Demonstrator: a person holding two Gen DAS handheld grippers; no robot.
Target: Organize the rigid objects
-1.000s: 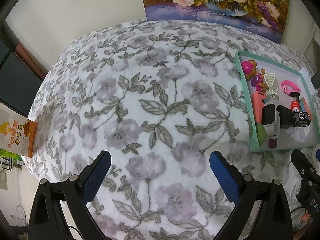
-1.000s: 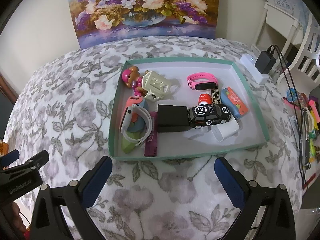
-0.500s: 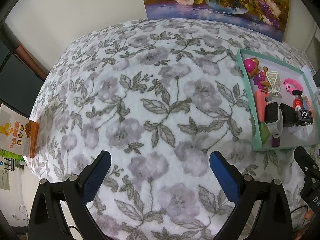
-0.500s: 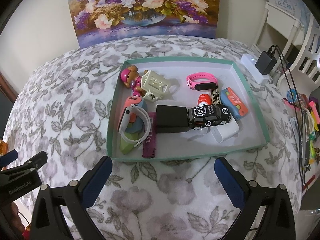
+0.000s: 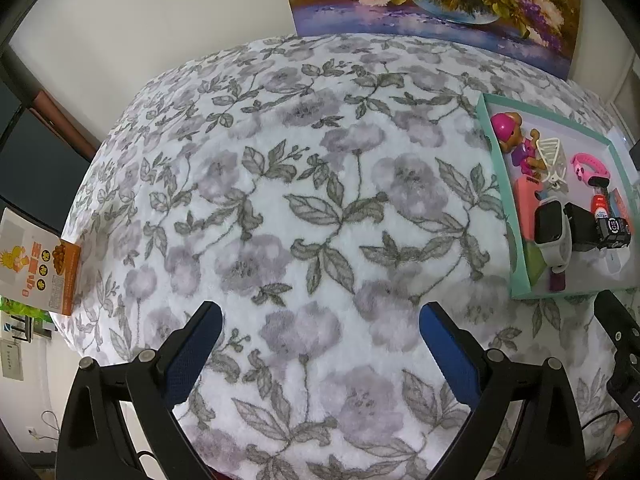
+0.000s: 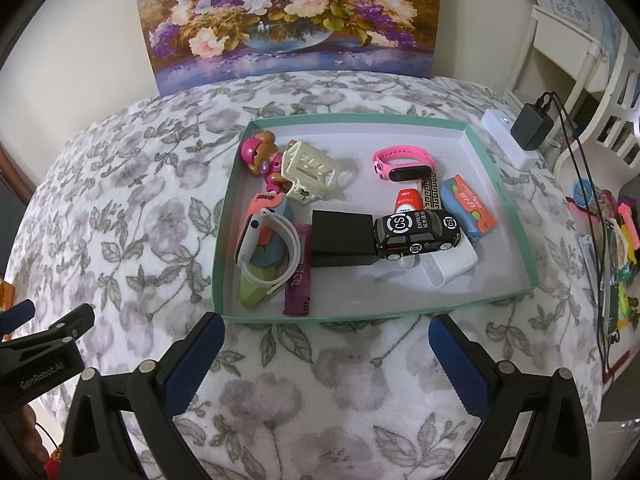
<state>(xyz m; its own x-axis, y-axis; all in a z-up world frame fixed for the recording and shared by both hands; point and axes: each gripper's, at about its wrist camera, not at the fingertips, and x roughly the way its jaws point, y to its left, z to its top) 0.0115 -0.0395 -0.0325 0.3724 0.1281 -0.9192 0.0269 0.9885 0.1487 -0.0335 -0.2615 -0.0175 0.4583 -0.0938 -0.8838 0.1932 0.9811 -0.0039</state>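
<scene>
A teal-rimmed tray (image 6: 498,172) sits on the floral blanket and holds several small items: a black toy car (image 6: 418,233), a black box (image 6: 342,238), a white smartwatch (image 6: 266,252), a pink band (image 6: 402,160), a cream plastic frame (image 6: 314,172) and a pink-helmeted figure (image 6: 258,152). My right gripper (image 6: 326,354) is open and empty just in front of the tray's near rim. My left gripper (image 5: 320,336) is open and empty over bare blanket, left of the tray (image 5: 518,264).
A flower painting (image 6: 288,20) leans against the back wall. A white power strip with a black charger (image 6: 528,128) and cables lies right of the tray. Colourful clutter (image 6: 616,248) sits at the far right. An orange box (image 5: 44,268) stands off the blanket's left edge.
Both grippers have drawn back slightly from the tray and stay open. The tray and its items have not moved.
</scene>
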